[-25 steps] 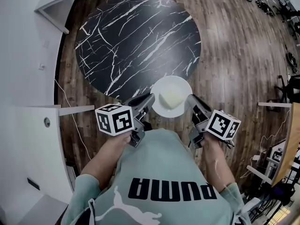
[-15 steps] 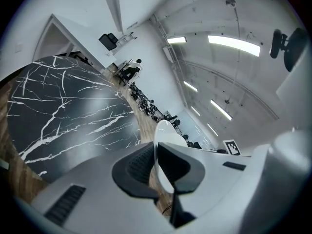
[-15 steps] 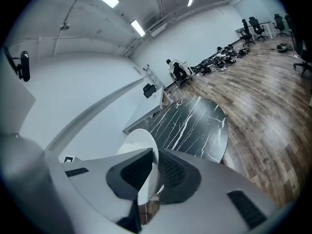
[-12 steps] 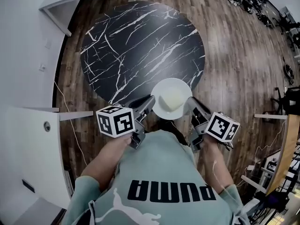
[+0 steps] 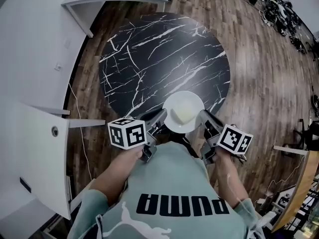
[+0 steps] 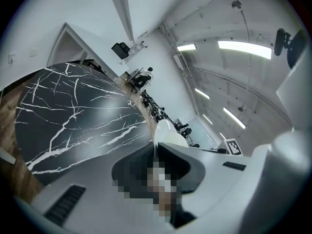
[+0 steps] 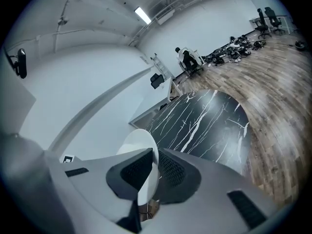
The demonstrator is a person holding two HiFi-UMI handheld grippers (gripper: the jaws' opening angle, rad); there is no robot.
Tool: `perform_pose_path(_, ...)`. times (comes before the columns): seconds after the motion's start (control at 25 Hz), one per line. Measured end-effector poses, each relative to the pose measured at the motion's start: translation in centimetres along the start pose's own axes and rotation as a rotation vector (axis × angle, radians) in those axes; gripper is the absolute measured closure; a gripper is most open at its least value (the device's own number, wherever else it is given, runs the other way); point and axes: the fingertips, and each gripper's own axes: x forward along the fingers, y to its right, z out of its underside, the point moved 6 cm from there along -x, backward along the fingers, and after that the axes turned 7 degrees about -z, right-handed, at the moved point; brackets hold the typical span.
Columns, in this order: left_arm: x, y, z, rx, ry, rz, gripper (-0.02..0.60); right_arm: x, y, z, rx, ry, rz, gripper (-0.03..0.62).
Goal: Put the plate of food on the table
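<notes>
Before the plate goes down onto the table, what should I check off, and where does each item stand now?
1. Hold of the left gripper on the plate: jaws clamped on its rim, ok.
2. Hold of the right gripper: jaws clamped on the opposite rim, ok.
3. The food sits near the plate's middle, away from the rim: ok.
4. Landing area on the table: nothing shows on the dark top, ok.
5. Plate fully over the table: not ok; in the head view its near rim appears to lie past the table's near edge.
6. Plate's height above the top: cannot tell.
</notes>
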Motion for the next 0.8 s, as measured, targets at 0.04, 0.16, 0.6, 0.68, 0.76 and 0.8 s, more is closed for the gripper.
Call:
perform_pose_path(0.04, 0.4, -0.2, -0.3, -0.006, 0.003, -0.010, 0.549, 0.5, 0.3, -0.4, -0.002, -0.012, -0.005, 0.554)
perform_pose_path(0.16, 1.6, -0.8, -1.0, -0.031, 0.010, -0.033, 0.549, 1.8, 1.3, -1.6, 0.000, -0.042, -0.013, 0.554)
perform_pose_path(0.6, 7.4, -3.1, -2.4, -0.113, 0.013, -0.107, 0.551, 6.6, 7.0, -5.0, 0.017, -0.140, -0.013, 0.553)
perform_pose_path(0.68, 8.4, -3.7, -2.4, -0.127, 0.013, -0.120, 0.551, 7.5, 8.1, -5.3, 0.021, -0.153, -0.011, 0.553)
perform_pose_path(0.76, 9.3, -4.3, -2.5, -0.135, 0.014, -0.137, 0.551, 8.3, 9.1, -5.6, 0.026, -0.166, -0.012, 0.553)
perform_pose_path(0.8, 9.8, -4.6, -2.5, -0.137, 0.015, -0.146, 0.550, 8.7, 9.5, -5.7, 0.028, -0.174, -0.013, 0.553)
